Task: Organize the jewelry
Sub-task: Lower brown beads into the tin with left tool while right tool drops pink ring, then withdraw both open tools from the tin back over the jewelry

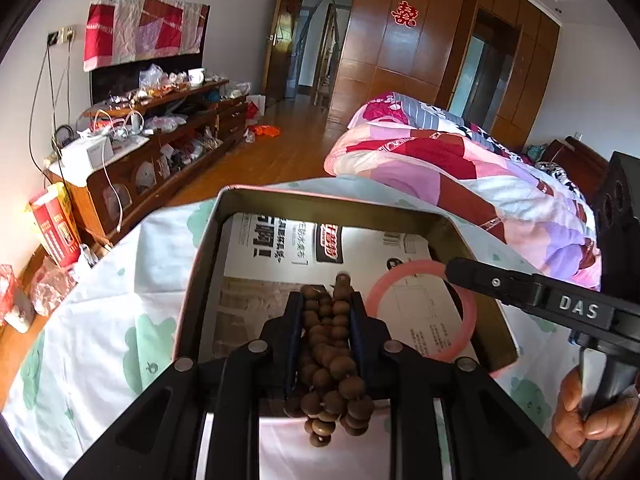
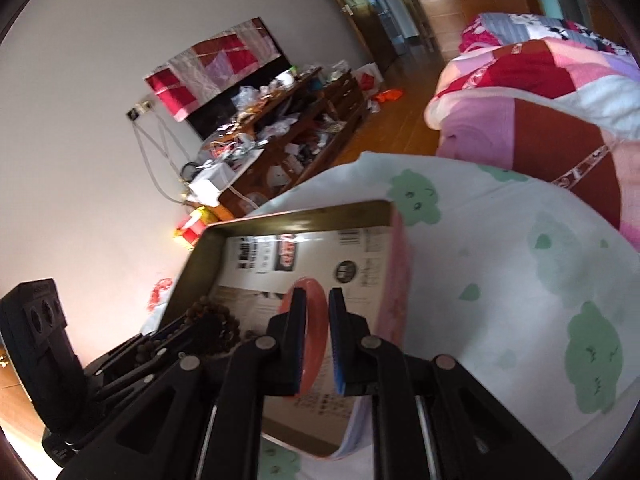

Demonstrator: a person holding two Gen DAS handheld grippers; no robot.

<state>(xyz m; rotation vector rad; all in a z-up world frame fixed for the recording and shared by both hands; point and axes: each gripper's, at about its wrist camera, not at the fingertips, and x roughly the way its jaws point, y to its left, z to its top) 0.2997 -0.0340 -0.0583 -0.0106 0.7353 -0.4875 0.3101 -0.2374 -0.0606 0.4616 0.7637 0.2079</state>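
A pink open box (image 1: 204, 240) lined with printed paper sits on the white sheet with green prints. My left gripper (image 1: 326, 300) is shut on a bunch of brown wooden beads (image 1: 328, 344), held over the near part of the box; beads hang below the jaws. A pink bangle (image 1: 466, 320) lies at the box's right side. My right gripper (image 2: 317, 300) reaches in from the right, its fingers on either side of the bangle's rim (image 2: 312, 292); the bangle (image 2: 310, 364) passes between them with a small gap showing. The beads also show in the right wrist view (image 2: 216, 324).
A folded patchwork quilt (image 1: 460, 168) lies on the bed beyond the box. A cluttered wooden cabinet (image 1: 160, 136) stands along the left wall, with red boxes (image 1: 56, 224) on the floor. Wooden wardrobe (image 1: 404, 40) at the far end.
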